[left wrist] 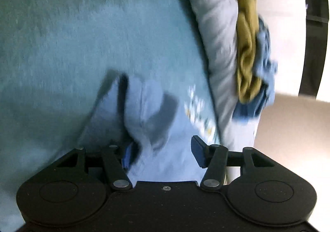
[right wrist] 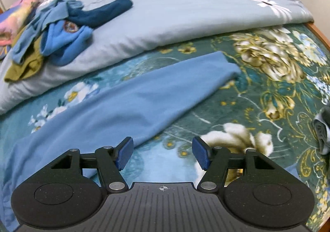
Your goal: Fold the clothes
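So on the left side, the left tool (left wrist: 163, 152) is seen spread wide with bunched light-blue cloth (left wrist: 144, 112) sitting between the jaws, though nothing is actually pinched. That view is pretty blurred, so whether a pad is touching the fabric can't be told.

Further back on the left, a pile of unfolded clothes (right wrist: 51, 34) is parked on the pale folded quilt (right wrist: 165, 15): blue bits, an olive piece, a dark teal one.

In the middle, the blue garment (right wrist: 134, 96) is laid out long and fairly flat across the floral bedspread (right wrist: 268, 96), running from near-left up toward the far right.

On the right, the right tool (right wrist: 163, 154) is also held spread, nothing gripped, hovering just past the garment's near edge over the bedspread.

Looks like the early laying-out or first-fold step is in hand. Next, an edge probably needs to be pinched by each tool and carried across evenly, or the fold gets wonky.
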### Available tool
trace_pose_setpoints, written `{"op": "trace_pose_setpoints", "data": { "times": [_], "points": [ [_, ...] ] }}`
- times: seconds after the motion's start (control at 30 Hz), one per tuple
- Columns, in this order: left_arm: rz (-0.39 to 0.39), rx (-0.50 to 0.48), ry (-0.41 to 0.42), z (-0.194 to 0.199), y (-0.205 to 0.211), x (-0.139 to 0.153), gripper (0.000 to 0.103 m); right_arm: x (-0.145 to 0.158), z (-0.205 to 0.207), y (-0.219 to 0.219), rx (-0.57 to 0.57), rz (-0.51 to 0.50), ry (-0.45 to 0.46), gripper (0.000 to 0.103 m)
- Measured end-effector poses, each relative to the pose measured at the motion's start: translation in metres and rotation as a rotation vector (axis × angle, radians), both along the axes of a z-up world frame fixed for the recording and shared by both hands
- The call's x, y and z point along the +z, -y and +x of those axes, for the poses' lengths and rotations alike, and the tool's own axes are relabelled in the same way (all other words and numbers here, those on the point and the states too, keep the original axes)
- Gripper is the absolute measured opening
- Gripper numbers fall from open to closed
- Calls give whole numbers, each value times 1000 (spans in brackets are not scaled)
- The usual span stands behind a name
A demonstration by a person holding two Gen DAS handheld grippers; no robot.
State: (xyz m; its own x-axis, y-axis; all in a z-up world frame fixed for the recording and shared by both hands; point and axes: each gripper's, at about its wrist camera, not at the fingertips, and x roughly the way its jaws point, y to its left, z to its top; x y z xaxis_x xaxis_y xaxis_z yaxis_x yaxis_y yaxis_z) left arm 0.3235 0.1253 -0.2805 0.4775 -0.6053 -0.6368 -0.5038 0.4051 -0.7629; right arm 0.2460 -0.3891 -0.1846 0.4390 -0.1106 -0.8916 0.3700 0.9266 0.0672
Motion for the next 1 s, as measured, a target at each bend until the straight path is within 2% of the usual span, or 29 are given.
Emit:
{"op": "trace_pose_setpoints", "data": {
  "times": [0.07,0.13,0.2,0.33,0.47,0.63,0.73,0.77,0.8,0.83,0.87,0.93,1.0],
  "points": [
    [20,30,11,3,-2,-3,53,-1,4,-4,13,-4,-5,60],
    [38,71,33,4,-5,-4,44,-2,7,-7,19,-7,-11,60],
    [60,98,74,7,-10,-1,3,-2,10,-8,14,-3,-13,60],
    [100,114,134,15,-13,5,2,-6,13,-10,23,4,-22,60],
    [212,188,97,14,-28,5,2,-10,14,-11,24,4,-26,60],
    [357,69,34,26,-19,-1,4,-16,15,-4,11,1,-35,60],
    [334,71,28,26,-21,4,9,-19,15,5,-7,-3,-38,60],
    [324,67,35,24,-22,8,19,-20,15,10,-15,-3,-32,60],
    [329,64,39,19,-23,15,34,-20,14,15,-21,-2,-25,60],
    [348,62,43,12,-23,23,40,-21,15,22,-32,-7,-20,60],
    [376,59,44,2,-23,31,45,-22,17,29,-47,-15,-16,60],
    [438,52,36,-19,-22,46,48,-26,21,44,-81,-28,-12,60],
    [490,50,-2,-44,-22,55,55,-31,29,62,-132,-19,-8,60]
  ]
}}
